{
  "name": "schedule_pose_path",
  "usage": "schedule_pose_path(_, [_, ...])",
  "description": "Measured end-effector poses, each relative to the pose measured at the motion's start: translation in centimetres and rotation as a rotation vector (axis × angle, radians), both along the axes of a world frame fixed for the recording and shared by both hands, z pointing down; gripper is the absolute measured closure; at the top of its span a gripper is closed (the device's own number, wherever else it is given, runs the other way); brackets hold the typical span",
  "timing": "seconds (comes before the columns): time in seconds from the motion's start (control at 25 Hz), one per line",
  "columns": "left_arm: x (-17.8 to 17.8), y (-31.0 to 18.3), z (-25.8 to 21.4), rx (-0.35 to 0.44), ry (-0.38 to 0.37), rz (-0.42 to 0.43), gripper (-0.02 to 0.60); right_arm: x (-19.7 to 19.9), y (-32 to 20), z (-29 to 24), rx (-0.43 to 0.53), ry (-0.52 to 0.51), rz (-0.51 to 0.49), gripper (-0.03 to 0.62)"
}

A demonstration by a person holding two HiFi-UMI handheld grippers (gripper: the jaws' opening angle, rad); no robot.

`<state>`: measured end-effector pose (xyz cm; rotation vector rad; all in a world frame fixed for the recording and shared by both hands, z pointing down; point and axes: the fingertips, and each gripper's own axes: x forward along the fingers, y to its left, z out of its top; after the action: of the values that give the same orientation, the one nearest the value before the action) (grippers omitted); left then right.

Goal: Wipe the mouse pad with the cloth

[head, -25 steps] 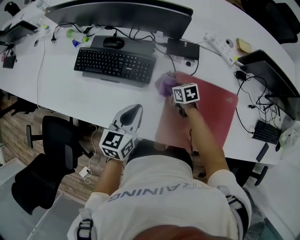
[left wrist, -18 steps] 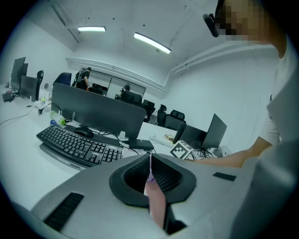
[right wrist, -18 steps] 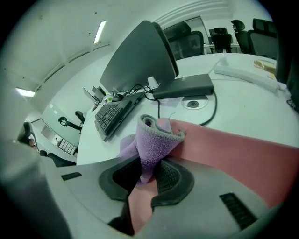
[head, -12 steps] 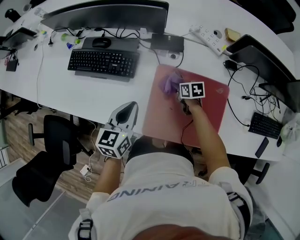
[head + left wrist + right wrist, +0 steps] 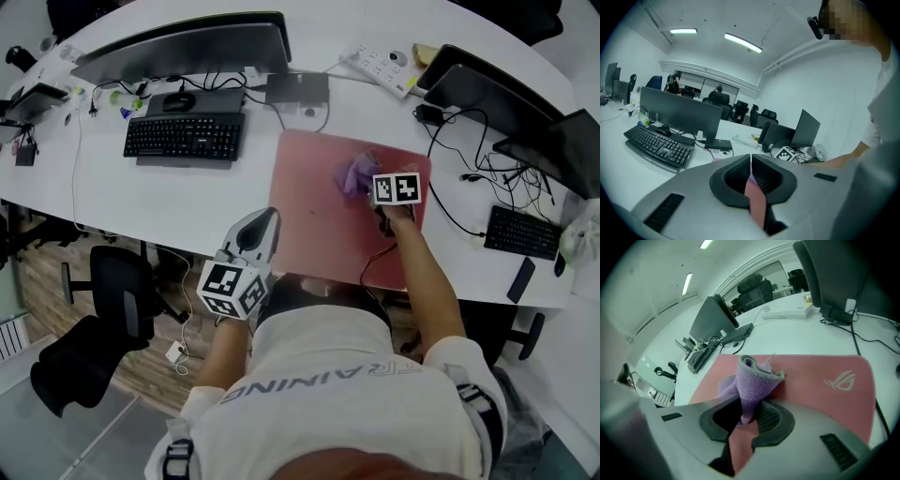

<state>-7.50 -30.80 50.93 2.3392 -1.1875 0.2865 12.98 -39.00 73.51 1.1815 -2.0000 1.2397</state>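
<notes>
A large pink mouse pad point(image 5: 323, 220) lies on the white desk, also filling the right gripper view point(image 5: 820, 380). My right gripper point(image 5: 368, 184) is shut on a bunched purple cloth point(image 5: 356, 174), which rests on the pad's far right part point(image 5: 752, 380). My left gripper point(image 5: 262, 225) hovers at the desk's near edge, left of the pad, jaws closed together with nothing between them point(image 5: 751, 176).
A black keyboard point(image 5: 183, 136) and mouse point(image 5: 178, 100) sit left of the pad under a monitor point(image 5: 183, 47). A power strip point(image 5: 382, 66), laptops point(image 5: 497, 89) and cables point(image 5: 459, 202) crowd the right side. An office chair point(image 5: 89, 319) stands below the desk.
My right gripper has dragged the cloth rightward across the pad, from its upper left corner to its upper right part. The left gripper has stayed by the desk edge.
</notes>
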Motion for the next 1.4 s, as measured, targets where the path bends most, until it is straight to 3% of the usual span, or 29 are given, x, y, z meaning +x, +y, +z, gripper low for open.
schedule_pose_path(0.24, [3.7, 1.0, -0.2, 0.018, -0.02, 0.036, 0.543, 7.0, 2.4, -0.1, 0.0, 0.025, 0.076, 0.505])
schedule_pose_path(0.56, [6.3, 1.4, -1.1, 0.053, -0.033, 0.01, 0.543, 16.0, 5.4, 0.0, 0.02, 0.056, 0.201, 0.505])
schedule_pose_path(0.76, [7.0, 2.1, -2.5, 0.047, 0.021, 0.005, 0.543, 19.9, 6.9, -0.1, 0.042, 0.078, 0.275, 0.505])
schedule_pose_path(0.92, [7.3, 1.8, -3.6, 0.077, 0.022, 0.027, 0.543, 21.3, 7.7, -0.2, 0.053, 0.087, 0.343, 0.505])
schedule_pose_path(1.12, [5.9, 1.1, -4.1, 0.09, 0.043, 0.037, 0.543, 17.9, 7.9, -5.3, 0.18, 0.073, 0.31, 0.51])
schedule_pose_path(1.4, [-0.2, 0.5, -4.6, 0.096, 0.048, 0.021, 0.543, 2.2, 8.2, -11.2, 0.241, -0.118, 0.145, 0.51])
